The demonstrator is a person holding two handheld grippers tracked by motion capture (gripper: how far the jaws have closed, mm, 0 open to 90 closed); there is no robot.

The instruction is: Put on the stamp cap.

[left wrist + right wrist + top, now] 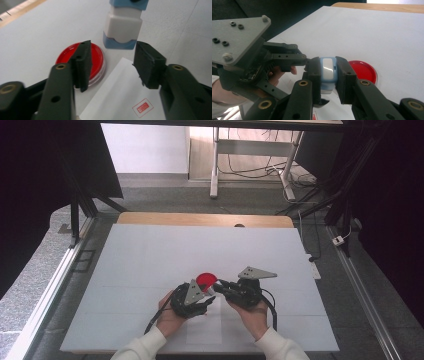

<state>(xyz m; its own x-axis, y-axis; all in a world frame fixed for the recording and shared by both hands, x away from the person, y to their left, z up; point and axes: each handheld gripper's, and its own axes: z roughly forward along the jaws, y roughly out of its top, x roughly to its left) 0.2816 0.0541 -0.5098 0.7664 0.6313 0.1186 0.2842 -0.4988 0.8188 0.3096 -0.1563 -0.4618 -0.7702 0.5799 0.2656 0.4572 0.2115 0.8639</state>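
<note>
At the near edge of the white tabletop (pixel 150 255), a person's two hands meet over a sheet of paper (pixel 120 95) bearing a small red-bordered stamp mark (pixel 142 107). The left claw (pixel 111 65) stands part open, its two black pads apart with nothing between them; the paper and the base of the stamp show through the gap. The right claw (pixel 328 75) is clamped on the stamp (pixel 327 71), a white block with pale blue trim, one pad pressed on each side of it. In the left gripper view the stamp stands upright just beyond the far edge of the paper, its blue base down; whether it rests on the tabletop or hangs just above it cannot be told. Just beside the stamp, on the side of the left claw's left jaw, lies the ink pad (pixel 96 58), a round, shallow, clear dish with a bright red face, flat on the tabletop and partly hidden behind that jaw. In the right gripper view the red disc lies behind the claw's right jaw, while the left claw reaches in from the left, its jaw tips close to the stamp and its grey three-cornered plate (pixel 237 37) tilted toward the camera. From the high view the two claws point toward each other with the ink pad just beyond them. Farther off, the tabletop ends at a wooden edge (pixel 200 219), with grey floor, desk legs and cables behind.
</note>
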